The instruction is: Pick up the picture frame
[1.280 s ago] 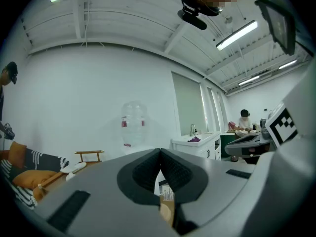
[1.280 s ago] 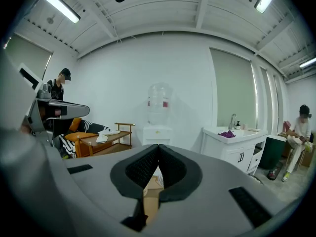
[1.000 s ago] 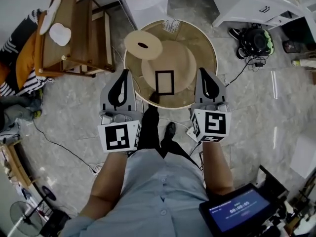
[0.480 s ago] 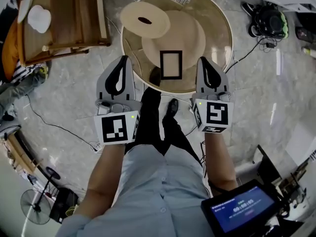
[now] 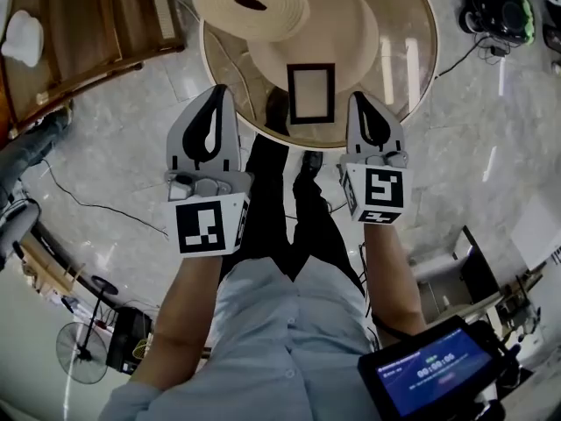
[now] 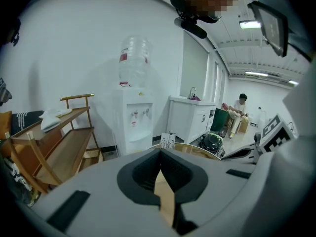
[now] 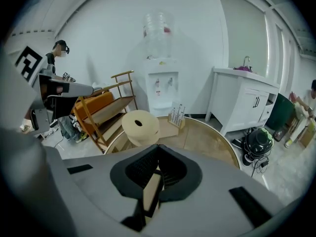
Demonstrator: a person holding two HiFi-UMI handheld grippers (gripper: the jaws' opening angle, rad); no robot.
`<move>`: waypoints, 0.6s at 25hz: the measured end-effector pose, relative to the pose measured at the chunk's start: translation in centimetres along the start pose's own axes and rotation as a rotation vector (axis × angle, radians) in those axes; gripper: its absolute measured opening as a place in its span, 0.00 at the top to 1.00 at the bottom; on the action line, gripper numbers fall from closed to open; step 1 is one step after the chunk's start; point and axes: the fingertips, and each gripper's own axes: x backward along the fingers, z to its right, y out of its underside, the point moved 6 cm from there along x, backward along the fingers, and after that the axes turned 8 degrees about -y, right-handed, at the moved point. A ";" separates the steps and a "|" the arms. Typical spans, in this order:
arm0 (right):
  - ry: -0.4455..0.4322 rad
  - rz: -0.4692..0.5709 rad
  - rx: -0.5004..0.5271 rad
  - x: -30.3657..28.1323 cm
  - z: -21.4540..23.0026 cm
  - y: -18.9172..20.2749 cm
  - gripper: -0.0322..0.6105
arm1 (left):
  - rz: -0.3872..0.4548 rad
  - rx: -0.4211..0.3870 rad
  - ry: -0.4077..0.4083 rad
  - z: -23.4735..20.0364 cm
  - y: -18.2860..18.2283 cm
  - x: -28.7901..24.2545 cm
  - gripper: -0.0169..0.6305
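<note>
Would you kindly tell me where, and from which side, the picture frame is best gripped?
Probably its right long rail, from above, with the right claw, which is nearest. The frame lies flat on the table, so only a thin rail offers anything to pinch. That claw is shut, so it should open first.

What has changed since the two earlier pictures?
The person has come closer to the round table: in the head view it and the picture frame look larger and sit higher. Nothing was gripped or released. The left tool and right tool stay shut, empty, either side of the frame, itself unmoved on the table.
</note>
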 end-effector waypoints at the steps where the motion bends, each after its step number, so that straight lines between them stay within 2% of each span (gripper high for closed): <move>1: 0.000 -0.009 -0.007 -0.5 0.1 0.6 0.93 | -0.008 0.001 0.003 0.0 0.4 -0.4 0.96; 10: -0.017 -0.076 -0.047 -4.4 0.5 4.6 0.90 | -0.066 0.025 0.017 -0.2 3.6 -3.1 0.96; 15: -0.026 -0.124 -0.089 -6.4 0.7 7.5 0.83 | -0.104 0.047 0.021 -0.4 5.6 -4.4 0.96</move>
